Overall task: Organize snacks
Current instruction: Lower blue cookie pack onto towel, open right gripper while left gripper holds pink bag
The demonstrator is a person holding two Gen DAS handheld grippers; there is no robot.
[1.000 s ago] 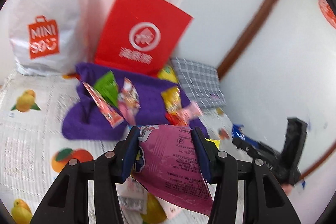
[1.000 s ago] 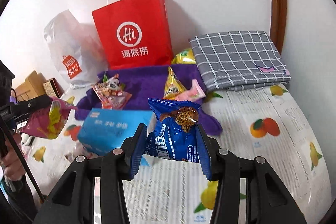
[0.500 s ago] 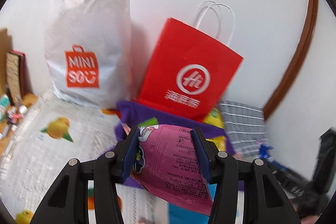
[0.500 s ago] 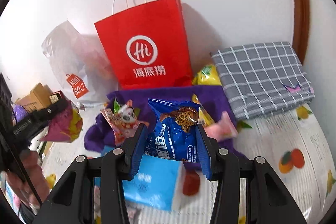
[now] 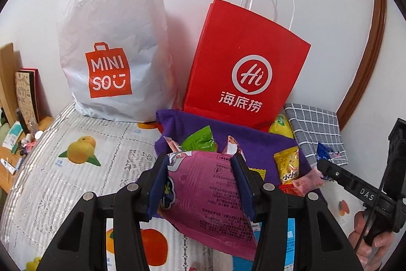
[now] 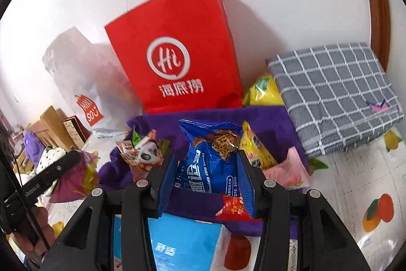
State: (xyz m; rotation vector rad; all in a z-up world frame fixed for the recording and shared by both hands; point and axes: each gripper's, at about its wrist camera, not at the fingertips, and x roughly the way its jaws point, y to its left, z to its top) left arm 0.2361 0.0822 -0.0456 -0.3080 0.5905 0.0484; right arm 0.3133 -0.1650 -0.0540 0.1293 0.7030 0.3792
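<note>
Pink pack (image 5: pixel 205 197): clamped in your left tool (image 5: pixel 200 184), jaws closed on its sides, long axis running toward the bags.
Blue pack (image 6: pixel 212 164): pinched upright in your right tool (image 6: pixel 206 179), over the purple cloth (image 6: pixel 266 123).
Target bearing: red bag (image 6: pixel 175 57) dead ahead of the right tool, right-of-centre for the left; white bag (image 5: pixel 111 42) left.
Nearer arm: right, judging by scale.
Change: both tools have risen and closed on the bags since a second ago.
</note>
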